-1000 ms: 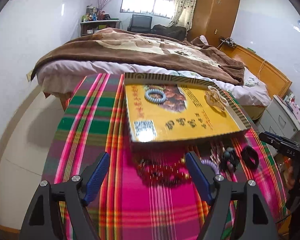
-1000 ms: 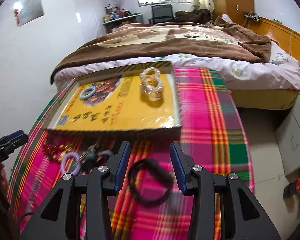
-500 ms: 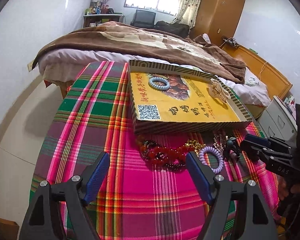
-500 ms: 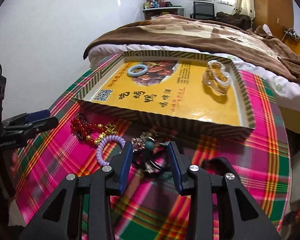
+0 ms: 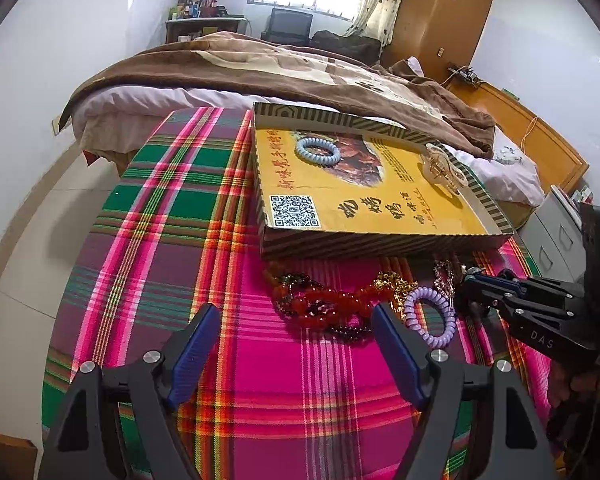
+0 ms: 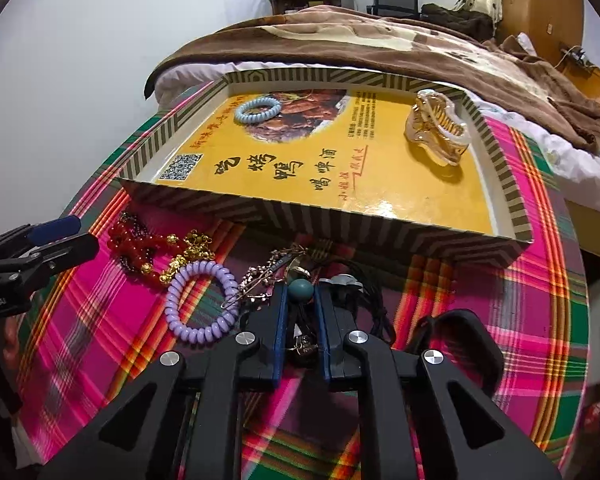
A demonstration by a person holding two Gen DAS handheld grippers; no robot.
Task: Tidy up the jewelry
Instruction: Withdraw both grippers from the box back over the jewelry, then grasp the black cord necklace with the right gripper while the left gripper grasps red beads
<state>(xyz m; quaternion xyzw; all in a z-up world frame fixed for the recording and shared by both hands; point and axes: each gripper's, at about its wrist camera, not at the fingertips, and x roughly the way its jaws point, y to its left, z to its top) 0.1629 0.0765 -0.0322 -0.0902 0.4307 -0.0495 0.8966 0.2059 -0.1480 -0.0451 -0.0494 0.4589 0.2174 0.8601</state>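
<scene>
A yellow box lid (image 6: 380, 200) serves as a tray and holds a blue coil hair tie (image 6: 257, 109) and a gold hair claw (image 6: 436, 128). In front of it on the plaid cloth lie a red and gold bead bracelet (image 6: 140, 240), a purple coil hair tie (image 6: 202, 300), a metal hairpin (image 6: 260, 276) and a black cord with a teal bead (image 6: 301, 289). My right gripper (image 6: 301, 294) is closing, its pads against the teal bead. My left gripper (image 5: 296, 328) hovers open over the cloth just short of the red bracelet (image 5: 320, 304), holding nothing.
A black band (image 6: 472, 344) lies on the cloth right of my right gripper. The round table's edge drops off on both sides. A bed with a brown blanket (image 5: 300, 68) stands right behind the table, and grey drawers (image 5: 556, 236) stand at the right.
My right gripper moved left from the black band to the tangle with the teal bead and narrowed its jaws around the bead. The left gripper stayed open, nearly still.
</scene>
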